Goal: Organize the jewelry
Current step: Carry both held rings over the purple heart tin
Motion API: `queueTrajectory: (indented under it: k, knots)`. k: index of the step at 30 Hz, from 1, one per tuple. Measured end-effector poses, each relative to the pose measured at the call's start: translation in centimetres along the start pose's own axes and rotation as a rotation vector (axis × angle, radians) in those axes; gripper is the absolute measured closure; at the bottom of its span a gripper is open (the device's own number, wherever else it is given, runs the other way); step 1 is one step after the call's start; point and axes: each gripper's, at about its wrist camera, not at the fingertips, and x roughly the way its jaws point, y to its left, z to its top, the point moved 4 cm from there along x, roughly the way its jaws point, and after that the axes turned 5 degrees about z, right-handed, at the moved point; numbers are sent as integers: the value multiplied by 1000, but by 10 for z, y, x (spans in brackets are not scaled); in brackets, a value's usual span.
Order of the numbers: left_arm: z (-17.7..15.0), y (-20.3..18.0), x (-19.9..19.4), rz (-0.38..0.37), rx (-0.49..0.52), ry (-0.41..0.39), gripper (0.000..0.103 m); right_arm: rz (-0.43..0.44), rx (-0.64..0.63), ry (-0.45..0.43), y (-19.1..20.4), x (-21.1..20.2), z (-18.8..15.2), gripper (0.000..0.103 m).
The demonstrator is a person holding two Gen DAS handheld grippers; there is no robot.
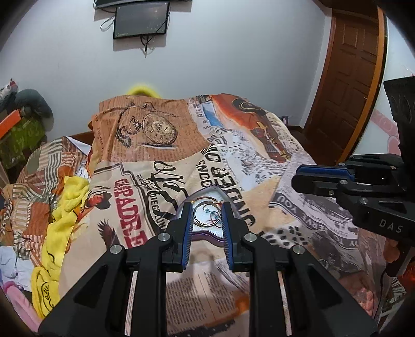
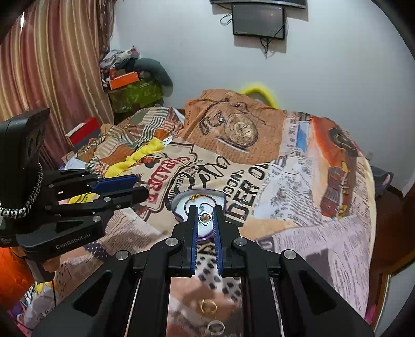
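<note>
A purple heart-shaped jewelry box (image 1: 206,234) lies open on the printed bedspread, with bangles and a thin chain (image 1: 207,213) inside. My left gripper (image 1: 207,207) is open, its jaws either side of the box, holding nothing. My right gripper (image 2: 205,211) hovers over the same box (image 2: 181,204) and is shut on a small square pendant (image 2: 205,217). A gold ring (image 2: 208,307) and a silver ring (image 2: 216,327) lie on the bedspread below the right gripper. Each gripper also shows in the other's view: the right (image 1: 306,178), the left (image 2: 140,186).
The bedspread (image 1: 259,160) covers the whole bed. A yellow cloth (image 1: 64,215) lies at its left side. Boxes and clutter (image 2: 129,88) stack by the curtain. A wooden door (image 1: 347,77) stands at the right. A dark screen (image 1: 141,18) hangs on the wall.
</note>
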Motion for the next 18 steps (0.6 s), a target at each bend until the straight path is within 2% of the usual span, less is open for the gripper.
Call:
queueTrajectory:
  k: [8, 18]
  knots:
    - [-4, 14, 41, -11, -14, 67, 82, 33, -15, 100, -3, 44, 4, 93]
    - [-13, 20, 86, -59, -31, 162, 82, 84, -11, 248, -7, 96, -9, 93]
